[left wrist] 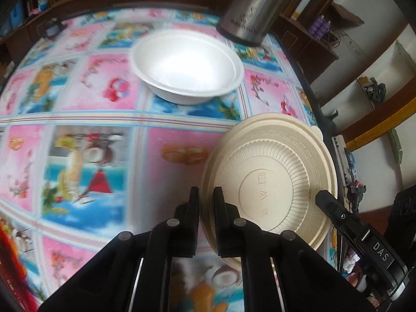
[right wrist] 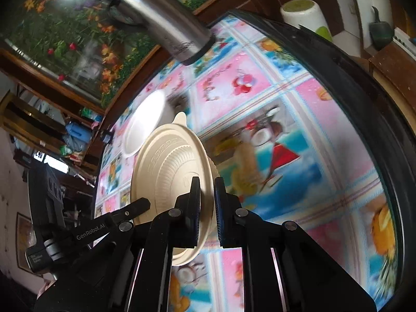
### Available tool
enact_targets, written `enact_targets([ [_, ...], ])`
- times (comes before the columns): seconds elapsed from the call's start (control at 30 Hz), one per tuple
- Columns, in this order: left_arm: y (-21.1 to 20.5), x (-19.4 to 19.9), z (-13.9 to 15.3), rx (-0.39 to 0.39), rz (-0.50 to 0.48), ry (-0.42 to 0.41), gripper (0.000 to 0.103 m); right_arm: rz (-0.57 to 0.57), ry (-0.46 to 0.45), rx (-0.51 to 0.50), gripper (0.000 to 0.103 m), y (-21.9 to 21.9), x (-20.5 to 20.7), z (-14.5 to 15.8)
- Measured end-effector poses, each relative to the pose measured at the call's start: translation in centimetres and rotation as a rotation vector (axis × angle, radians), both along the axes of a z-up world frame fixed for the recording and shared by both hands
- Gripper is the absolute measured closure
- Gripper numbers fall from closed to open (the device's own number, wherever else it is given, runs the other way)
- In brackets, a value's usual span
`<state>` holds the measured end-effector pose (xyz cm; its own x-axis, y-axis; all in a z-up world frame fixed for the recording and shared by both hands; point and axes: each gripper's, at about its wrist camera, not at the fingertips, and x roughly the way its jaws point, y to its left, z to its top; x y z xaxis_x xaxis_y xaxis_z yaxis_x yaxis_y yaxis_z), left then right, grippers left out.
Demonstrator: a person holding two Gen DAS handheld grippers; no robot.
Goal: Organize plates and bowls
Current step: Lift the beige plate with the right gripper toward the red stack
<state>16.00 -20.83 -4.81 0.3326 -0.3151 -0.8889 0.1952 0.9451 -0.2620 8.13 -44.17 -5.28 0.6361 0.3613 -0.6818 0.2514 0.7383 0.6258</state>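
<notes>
Both my grippers pinch one beige plate (left wrist: pixel 270 182) above the patterned table (left wrist: pixel 104 98).
Left view: left gripper (left wrist: pixel 206 202) clamps its rim; white bowl (left wrist: pixel 188 65) at 12 o'clock. Right view: right gripper (right wrist: pixel 207 195) clamps the opposite rim; uneven pulling could bend or drop it.

Both views: bright, even daylight. Strong glare blows out the interior of the white bowl (left wrist: pixel 187 63) in the left wrist view. Bright flare at upper left of the right wrist view, beside the steel flask (right wrist: pixel 166 23). Motion blur smears the patterned tabletop (left wrist: pixel 85 140) in both views. Heavy fisheye bending; black vignette at corners. Room background dim, soft.
</notes>
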Motion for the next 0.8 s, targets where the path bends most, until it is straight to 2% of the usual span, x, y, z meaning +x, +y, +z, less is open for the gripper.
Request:
enact_targets([
  [0.23, 6.5, -2.7, 3.4, -0.005, 0.093, -0.062, 0.095, 0.1, -0.062, -0.011, 0.093, 5.9, -0.1, 3.4],
  [0.4, 12.9, -4.8, 5.9, 0.017, 0.194, -0.111, 0.095, 0.205, -0.093, -0.008, 0.093, 12.0, 0.4, 5.3],
  [0.6, 20.9, -7.5, 7.1, 0.034, 0.312, -0.127, 0.094, 0.335, -0.106, 0.01, 0.093, 20.0, 0.6, 6.6],
  [0.8, 28.0, -11.2, 8.0, 0.1, 0.402, -0.156, 0.094, 0.465, -0.111, 0.003, 0.093, 28.5, -0.4, 6.9],
])
